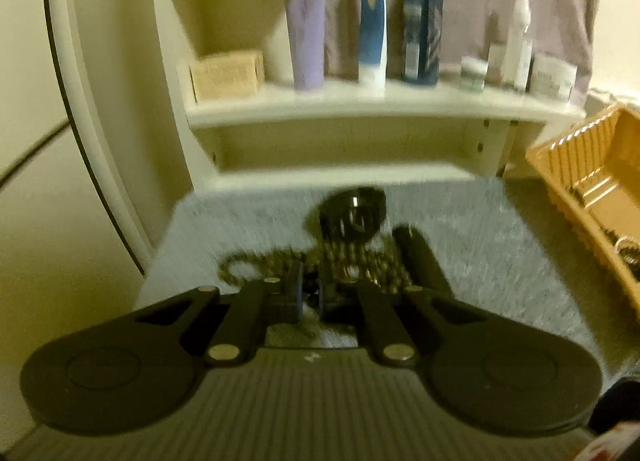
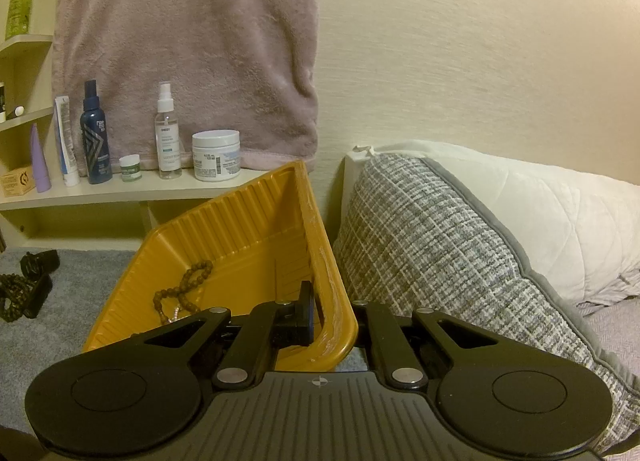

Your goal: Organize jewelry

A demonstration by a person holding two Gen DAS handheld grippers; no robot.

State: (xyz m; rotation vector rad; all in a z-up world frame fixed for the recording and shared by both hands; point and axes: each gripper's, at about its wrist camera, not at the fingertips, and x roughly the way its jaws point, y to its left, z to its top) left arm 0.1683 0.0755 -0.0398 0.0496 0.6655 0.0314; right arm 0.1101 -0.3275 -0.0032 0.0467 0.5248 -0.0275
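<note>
Nearest to us, our right gripper (image 2: pixel 326 321) has its fingers clenched on the near right rim of the yellow tray (image 2: pixel 248 221), one finger inside the wall, the other hidden outside it. The tray is tipped up on that grip, its long axis running away from us toward the shelf. A brown bead necklace (image 2: pixel 182 291) lies looped in the tray's near left part.

Our left gripper (image 1: pixel 309 295) hangs low over the grey fuzzy mat (image 1: pixel 480 221), fingers drawn close together around something small and dark; the blur keeps us from telling what. Just beyond them a dark bead strand (image 1: pixel 320 261) sprawls crosswise on the mat, with a round black object (image 1: pixel 354 213) behind it.

Farther back, the cream shelf (image 2: pixel 120 191) carries bottles and jars beneath a pink towel (image 2: pixel 188 41). A checked pillow (image 2: pixel 440 253) lies to the right.
</note>
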